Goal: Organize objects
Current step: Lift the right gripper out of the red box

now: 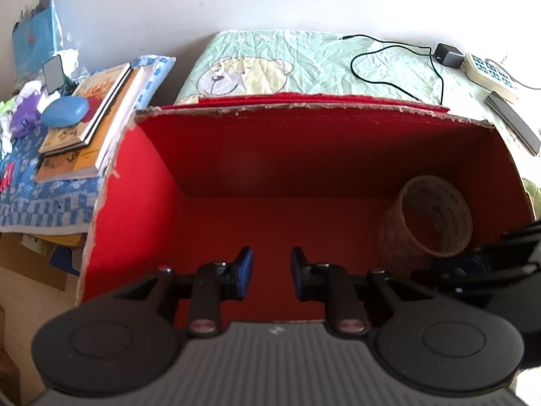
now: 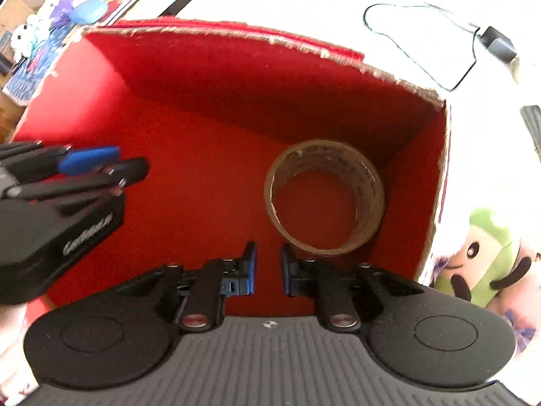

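A red cardboard box (image 1: 162,182) stands open on the bed; it also fills the right wrist view (image 2: 101,101). A brown tape roll (image 1: 429,216) lies inside at the box's right end, seen too in the right wrist view (image 2: 324,199). My left gripper (image 1: 271,272) is open and empty over the box's near edge; it also shows from the side in the right wrist view (image 2: 111,165). My right gripper (image 2: 268,267) is open and empty just in front of the tape roll, apart from it. Its black body shows at the left wrist view's right edge (image 1: 507,257).
Books (image 1: 84,121), a blue case (image 1: 66,111) and small clutter lie on a blue cloth left of the box. Behind the box, a bear-print quilt (image 1: 270,64) holds a black cable (image 1: 389,64), charger and power strip (image 1: 490,72). A green plush toy (image 2: 483,264) sits right of the box.
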`<state>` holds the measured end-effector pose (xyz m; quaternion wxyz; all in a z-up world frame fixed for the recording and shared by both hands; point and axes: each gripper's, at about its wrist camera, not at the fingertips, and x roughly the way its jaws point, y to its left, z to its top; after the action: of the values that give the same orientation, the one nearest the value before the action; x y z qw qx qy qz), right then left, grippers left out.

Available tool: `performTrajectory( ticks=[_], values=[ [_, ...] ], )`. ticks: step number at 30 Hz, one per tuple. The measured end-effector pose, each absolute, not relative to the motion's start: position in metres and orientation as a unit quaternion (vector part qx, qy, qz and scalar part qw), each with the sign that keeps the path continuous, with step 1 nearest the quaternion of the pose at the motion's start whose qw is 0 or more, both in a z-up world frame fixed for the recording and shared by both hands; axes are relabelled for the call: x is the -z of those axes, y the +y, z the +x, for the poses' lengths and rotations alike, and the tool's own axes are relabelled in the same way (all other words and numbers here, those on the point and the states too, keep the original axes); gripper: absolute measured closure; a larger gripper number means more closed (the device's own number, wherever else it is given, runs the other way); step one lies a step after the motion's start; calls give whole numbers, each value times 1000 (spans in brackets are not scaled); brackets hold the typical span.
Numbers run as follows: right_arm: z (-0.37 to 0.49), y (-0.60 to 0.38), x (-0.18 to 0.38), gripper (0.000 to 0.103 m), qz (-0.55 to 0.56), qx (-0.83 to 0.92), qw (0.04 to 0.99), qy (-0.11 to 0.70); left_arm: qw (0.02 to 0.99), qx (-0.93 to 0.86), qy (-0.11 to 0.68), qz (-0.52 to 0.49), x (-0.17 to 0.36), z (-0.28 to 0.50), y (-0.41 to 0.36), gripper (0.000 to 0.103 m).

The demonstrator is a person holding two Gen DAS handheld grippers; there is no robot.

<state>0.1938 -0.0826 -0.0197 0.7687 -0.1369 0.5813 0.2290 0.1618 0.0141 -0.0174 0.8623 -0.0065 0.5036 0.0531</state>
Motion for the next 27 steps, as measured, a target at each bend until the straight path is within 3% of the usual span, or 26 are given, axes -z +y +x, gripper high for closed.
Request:
performTrajectory(
  ticks=[18, 23, 27],
  values=[
    [186, -116, 4, 83, -10, -202, 829, 521, 877, -45, 478, 34, -5, 138, 8, 83],
    [159, -132, -9, 71, 20, -178, 852, 491, 884, -39, 462, 54, -18, 122, 3, 82],
    [138, -136, -18, 70, 43, -167, 861, 478, 887, -27, 457, 64, -25, 108, 1, 82]
  ],
)
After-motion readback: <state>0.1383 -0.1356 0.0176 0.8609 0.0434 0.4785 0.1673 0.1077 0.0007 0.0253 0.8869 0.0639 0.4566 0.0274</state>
